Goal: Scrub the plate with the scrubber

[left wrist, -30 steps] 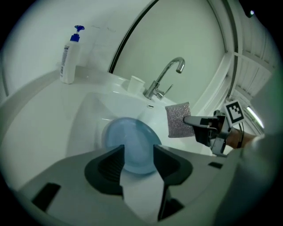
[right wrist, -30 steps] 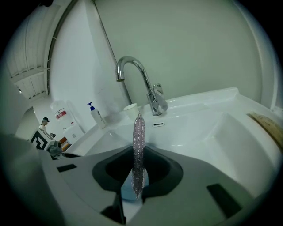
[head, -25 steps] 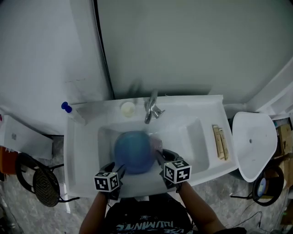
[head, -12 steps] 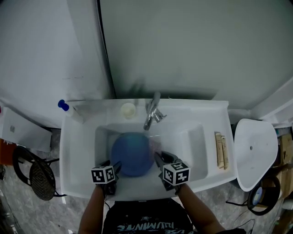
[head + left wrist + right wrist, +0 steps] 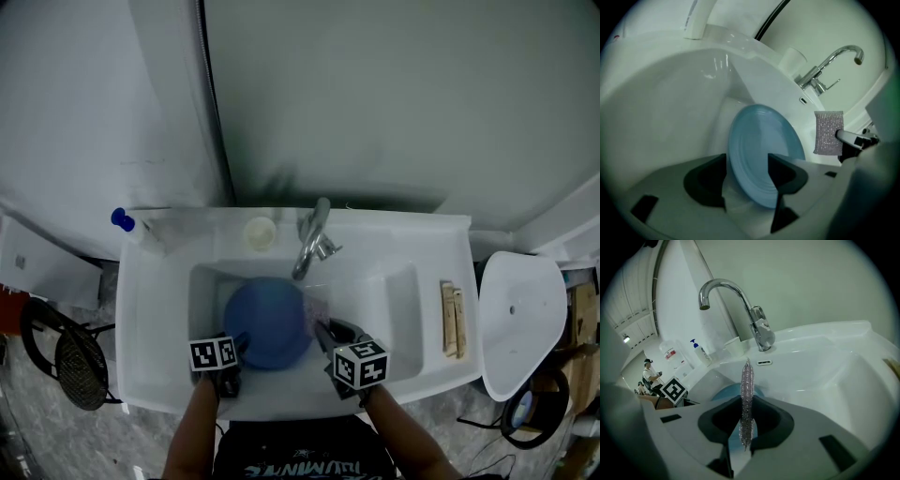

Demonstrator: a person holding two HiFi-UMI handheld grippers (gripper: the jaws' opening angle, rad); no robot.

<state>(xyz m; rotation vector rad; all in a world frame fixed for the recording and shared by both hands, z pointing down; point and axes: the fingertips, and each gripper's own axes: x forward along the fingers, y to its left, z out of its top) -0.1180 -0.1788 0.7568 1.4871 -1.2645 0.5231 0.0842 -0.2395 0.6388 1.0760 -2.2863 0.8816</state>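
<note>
A round blue plate point(image 5: 267, 323) leans tilted inside the white sink basin point(image 5: 169, 309). My left gripper point(image 5: 234, 345) is at the plate's near left rim. In the left gripper view the plate point(image 5: 761, 154) has its lower rim between the jaws of that gripper point(image 5: 747, 171). They have just been opening and stand wide, not pressing on it. My right gripper point(image 5: 323, 330) is at the plate's right side, shut on a thin silver mesh scrubber point(image 5: 317, 305). The scrubber point(image 5: 747, 394) shows edge-on, upright in that gripper point(image 5: 745, 401), and flat as the scrubber point(image 5: 828, 132) beside the plate.
A chrome faucet point(image 5: 312, 234) arches over the basin's back. A small white cup point(image 5: 260, 230) and a blue-capped bottle point(image 5: 127, 223) stand on the back ledge. Wooden pieces point(image 5: 453, 317) lie on the right ledge, with a white lid point(image 5: 520, 323) beyond. A grey wall rises behind.
My left gripper has sunk down onto the plate's near rim and rolled a little. The right gripper with the scrubber has hardly shifted.
</note>
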